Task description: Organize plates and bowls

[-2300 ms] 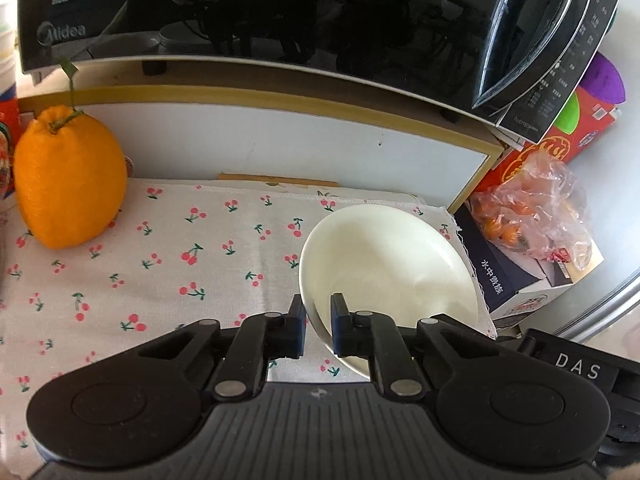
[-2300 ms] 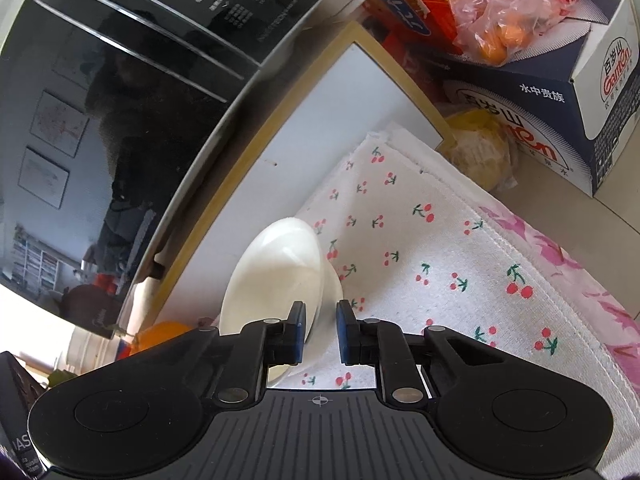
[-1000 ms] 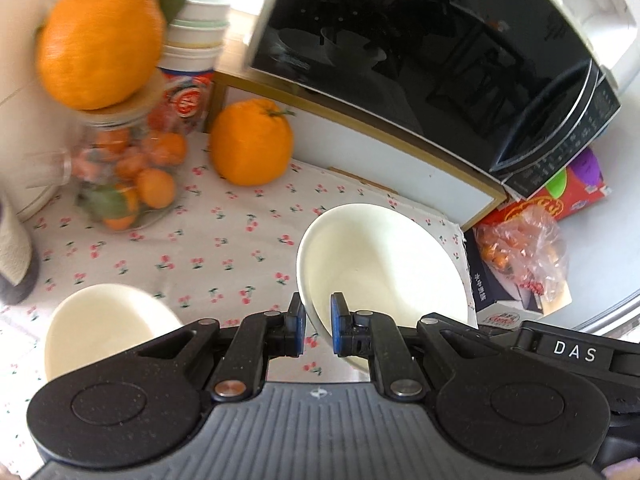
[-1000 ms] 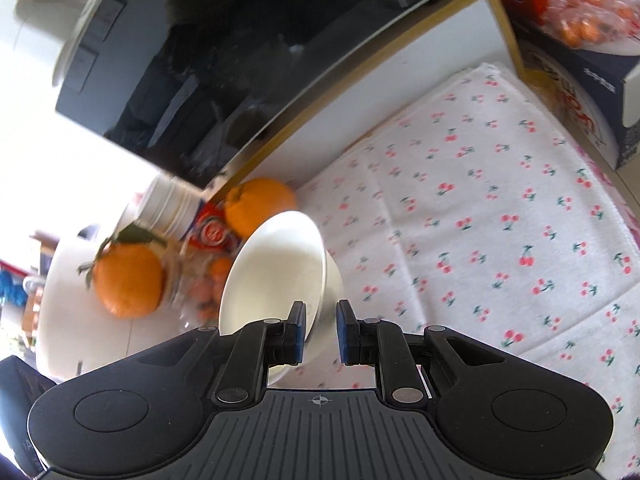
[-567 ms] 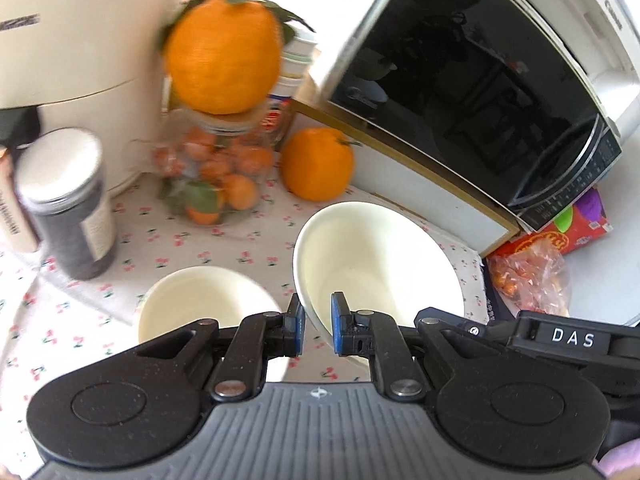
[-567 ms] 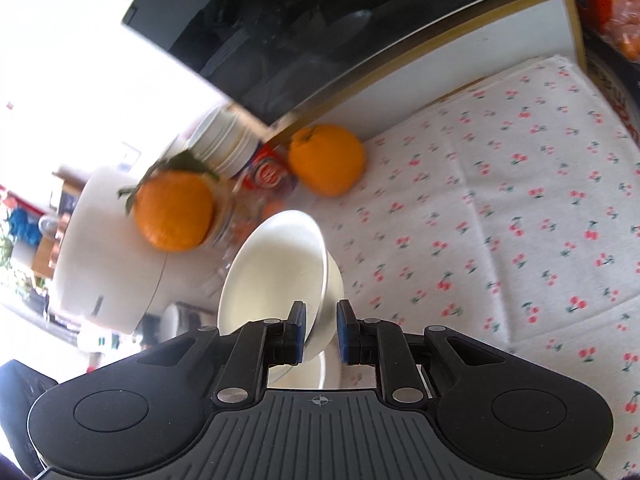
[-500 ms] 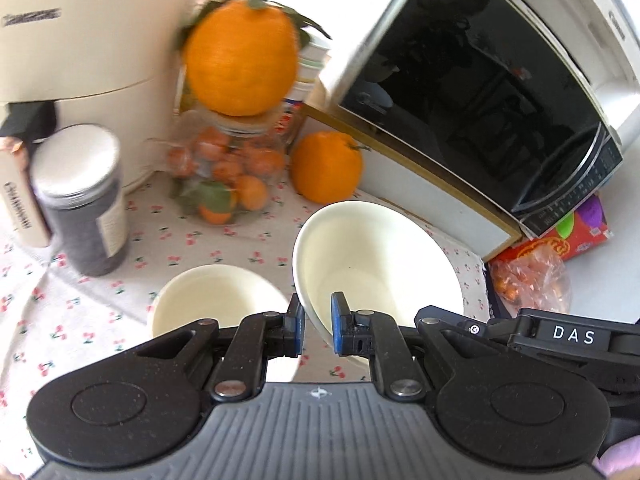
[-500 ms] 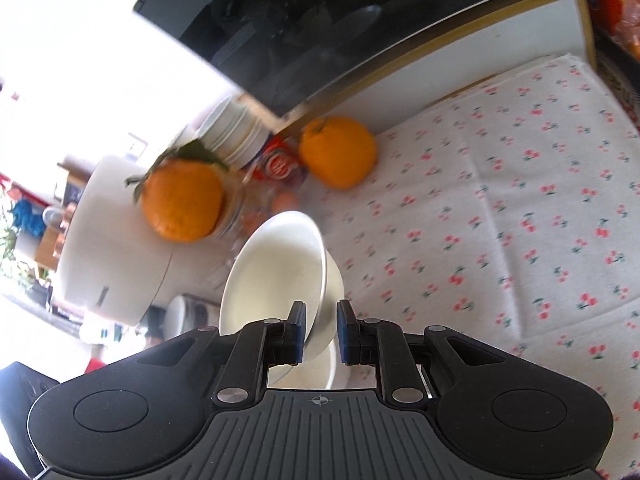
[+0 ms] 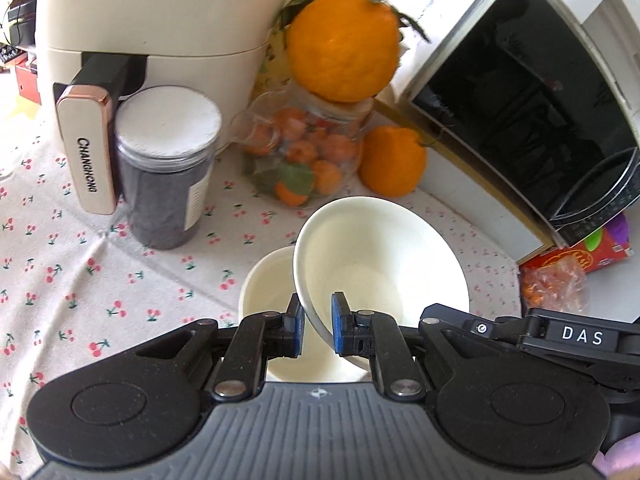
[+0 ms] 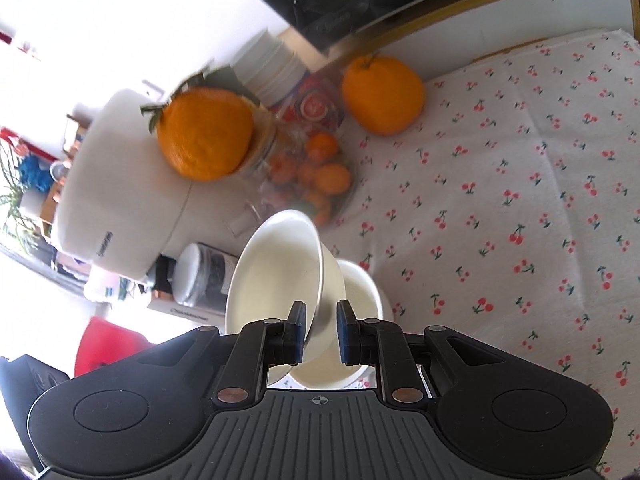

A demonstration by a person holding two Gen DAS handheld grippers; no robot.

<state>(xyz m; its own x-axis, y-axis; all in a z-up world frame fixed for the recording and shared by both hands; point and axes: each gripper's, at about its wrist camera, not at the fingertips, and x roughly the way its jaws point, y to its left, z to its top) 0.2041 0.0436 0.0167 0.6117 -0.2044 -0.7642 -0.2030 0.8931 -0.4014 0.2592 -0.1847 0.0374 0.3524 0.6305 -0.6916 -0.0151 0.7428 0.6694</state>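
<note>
Left wrist view shows the left gripper (image 9: 316,326) clamped on the near rim of a white bowl (image 9: 380,256), one blue-padded finger outside the wall and one inside. That bowl sits tilted at lower centre of the frame, its mouth turned up and toward the camera, and it overlaps a second cream bowl (image 9: 266,284) standing on the cherry-print cloth (image 9: 80,272) just to its left; whether the two touch cannot be told. At the lower right edge, part of the right gripper's black body bearing the letters DAS reaches toward the same bowl. Behind, from left to right across the upper frame: a cream air fryer (image 9: 160,16), a dark jar with a white lid (image 9: 168,164), a glass jar of small oranges (image 9: 304,156) with a large orange (image 9: 344,40) resting on top, another orange (image 9: 394,160) on the cloth, and a black-fronted microwave (image 9: 532,92).

Right wrist view shows the right gripper (image 10: 320,334) pinching the same white bowl (image 10: 276,272) by its rim, seen almost edge-on at centre, with the cream bowl (image 10: 360,292) directly behind and below it. The cloth (image 10: 520,220) fills the right half; a stack of white plates (image 10: 272,64) stands at upper centre, behind the oranges.
</note>
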